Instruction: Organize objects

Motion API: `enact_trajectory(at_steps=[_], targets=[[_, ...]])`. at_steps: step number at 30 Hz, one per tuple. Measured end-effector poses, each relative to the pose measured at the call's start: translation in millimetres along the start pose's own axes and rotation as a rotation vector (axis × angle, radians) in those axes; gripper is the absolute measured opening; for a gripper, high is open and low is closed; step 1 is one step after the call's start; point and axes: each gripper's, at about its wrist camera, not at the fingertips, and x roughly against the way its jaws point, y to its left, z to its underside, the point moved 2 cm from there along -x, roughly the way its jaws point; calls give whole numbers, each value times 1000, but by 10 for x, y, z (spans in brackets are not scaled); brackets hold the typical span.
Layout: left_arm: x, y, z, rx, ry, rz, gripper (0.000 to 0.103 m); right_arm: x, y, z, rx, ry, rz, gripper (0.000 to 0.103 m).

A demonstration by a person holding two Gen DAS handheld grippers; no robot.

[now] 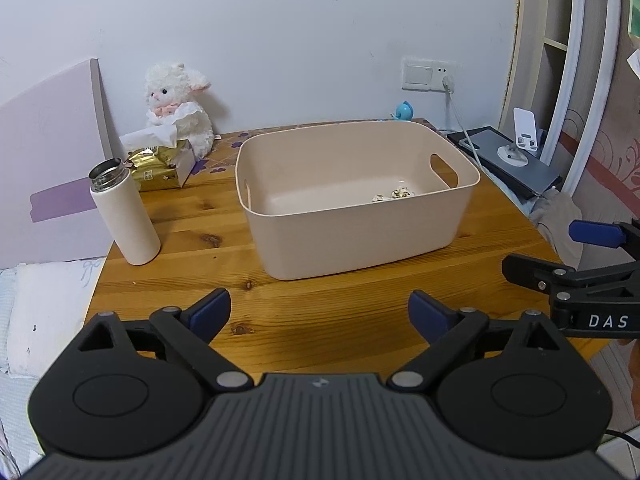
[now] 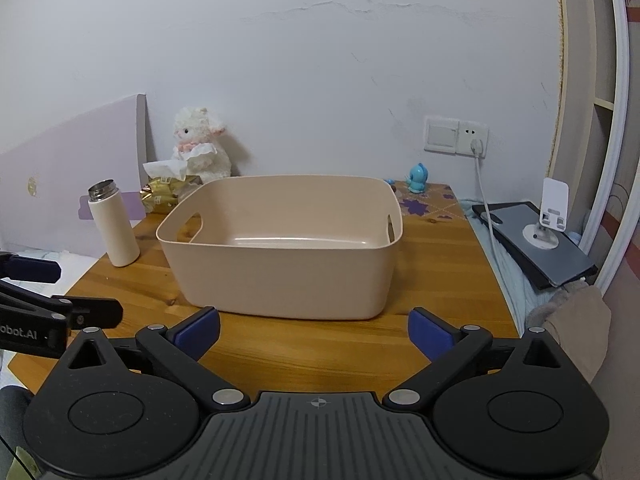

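Both grippers, left (image 1: 319, 316) and right (image 2: 314, 332), gape empty; the tall white steel flask (image 1: 125, 216) (lidless, likely slippery) suits a mid-body grip.

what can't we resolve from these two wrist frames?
- Small scraps in the beige bin, left wrist view: too small to identify; in the right wrist view the bin's near wall hides them.
- Gold tissue pack, right wrist view: partly behind the bin rim.
- White bottle: contents not visible, only its open steel mouth.
- Right gripper, left wrist view: cut off by the frame edge.
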Motion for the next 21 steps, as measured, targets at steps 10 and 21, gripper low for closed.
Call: enact_trajectory(at_steps=[10,21], targets=[[-2,67,22,-4,6,-4,96,-20,31,37,-1,10,10,103],[-72,123,25,-21,14,2,96,-149,13,34,-3,34,25,103]])
